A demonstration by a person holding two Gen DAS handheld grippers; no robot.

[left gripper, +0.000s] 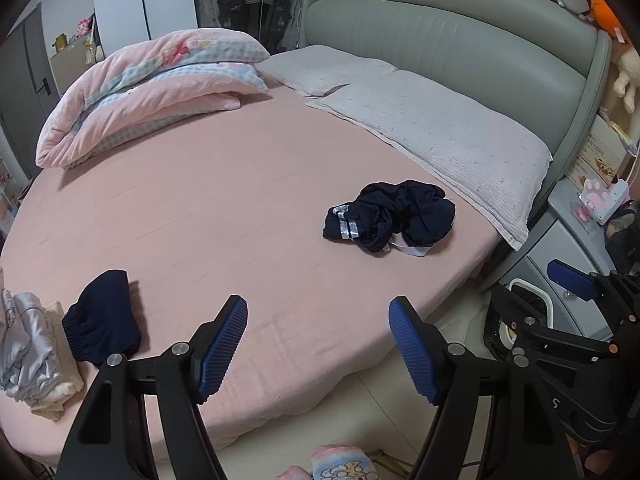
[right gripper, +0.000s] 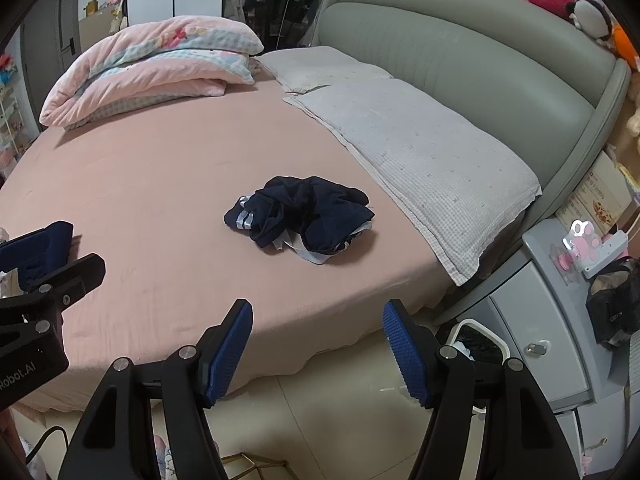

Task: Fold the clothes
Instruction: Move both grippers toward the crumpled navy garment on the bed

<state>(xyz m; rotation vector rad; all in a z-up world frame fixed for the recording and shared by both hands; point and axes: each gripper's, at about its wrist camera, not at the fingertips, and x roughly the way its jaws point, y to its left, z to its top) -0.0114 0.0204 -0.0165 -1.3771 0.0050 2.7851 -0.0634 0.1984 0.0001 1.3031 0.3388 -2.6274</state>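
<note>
A crumpled navy garment with pale stripes [left gripper: 390, 216] [right gripper: 302, 216] lies in a heap on the pink bed sheet [left gripper: 224, 208] [right gripper: 152, 184], near the grey pillows. My left gripper [left gripper: 318, 322] hovers open over the bed's near edge, well short of the heap, with nothing between its blue pads. My right gripper [right gripper: 318, 320] is also open and empty, above the bed edge in front of the heap. A folded navy piece [left gripper: 102, 318] rests at the near left beside a stack of folded pale clothes [left gripper: 32, 348].
A folded pink quilt [left gripper: 152, 84] [right gripper: 152, 64] lies at the bed's far left. Two grey pillows [left gripper: 436, 140] [right gripper: 416, 156] line the grey headboard [left gripper: 460, 48]. A grey nightstand [right gripper: 560, 312] and a bin stand right of the bed. Tiled floor lies below the bed edge.
</note>
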